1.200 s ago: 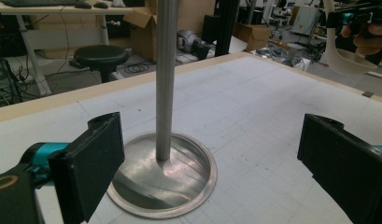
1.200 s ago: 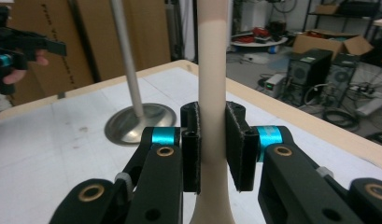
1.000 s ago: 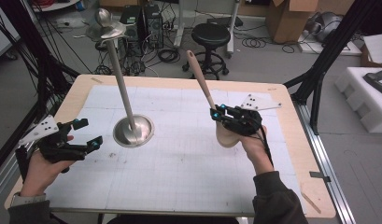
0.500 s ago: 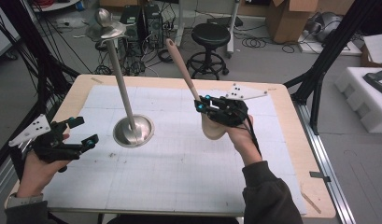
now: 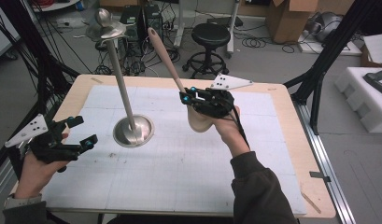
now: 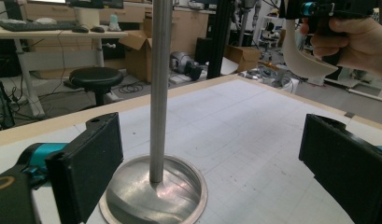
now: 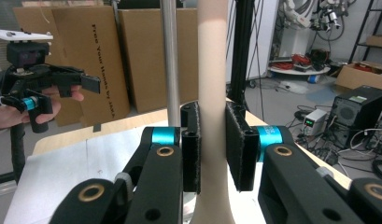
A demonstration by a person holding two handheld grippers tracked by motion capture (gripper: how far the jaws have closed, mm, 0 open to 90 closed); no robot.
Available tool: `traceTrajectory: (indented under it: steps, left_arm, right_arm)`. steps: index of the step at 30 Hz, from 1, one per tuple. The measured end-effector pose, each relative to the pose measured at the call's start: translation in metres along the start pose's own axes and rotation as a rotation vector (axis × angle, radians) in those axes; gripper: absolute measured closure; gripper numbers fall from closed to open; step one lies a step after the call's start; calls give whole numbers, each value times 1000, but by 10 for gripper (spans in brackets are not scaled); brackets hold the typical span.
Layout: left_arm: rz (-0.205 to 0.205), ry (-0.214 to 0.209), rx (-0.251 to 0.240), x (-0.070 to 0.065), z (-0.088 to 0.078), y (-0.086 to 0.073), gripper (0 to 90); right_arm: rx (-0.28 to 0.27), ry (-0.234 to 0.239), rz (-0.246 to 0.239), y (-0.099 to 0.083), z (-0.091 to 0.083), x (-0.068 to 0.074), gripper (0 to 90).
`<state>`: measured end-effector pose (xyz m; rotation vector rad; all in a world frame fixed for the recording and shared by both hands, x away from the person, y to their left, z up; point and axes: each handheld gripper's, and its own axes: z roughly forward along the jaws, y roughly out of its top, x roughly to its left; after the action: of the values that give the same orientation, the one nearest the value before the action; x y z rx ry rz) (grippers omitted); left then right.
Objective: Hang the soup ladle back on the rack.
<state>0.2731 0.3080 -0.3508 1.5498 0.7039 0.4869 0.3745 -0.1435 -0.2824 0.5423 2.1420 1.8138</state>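
I have the spoon (image 5: 198,119) clenched by its handle in my right tool (image 5: 191,97), lifted off the worktop (image 5: 282,121) beside the stand (image 5: 132,131). My left tool (image 5: 79,133) sits released near the stand; placing remains.

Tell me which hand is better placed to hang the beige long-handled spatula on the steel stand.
Right, probably. The right gripper is shut on the beige wooden spatula, lifted off the white table beside the steel pole stand. The left gripper is open and holds nothing.
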Motion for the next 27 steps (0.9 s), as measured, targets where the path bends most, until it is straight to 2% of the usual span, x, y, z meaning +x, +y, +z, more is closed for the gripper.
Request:
traceTrajectory:
  steps: [8,14,20,27]
  left_arm:
    - [7,-1,14,-1,0,0,68]
    - [7,2,17,0,0,-1,68]
    - [8,4,15,1,-1,0,68]
    - [8,3,18,1,-2,0,68]
  right_arm:
    - [-7,28,13,5,13,1,779]
    - [-12,52,3,6,20,3,779]
    - [-31,94,9,8,21,6,779]
    - [-32,115,-8,9,21,10,779]
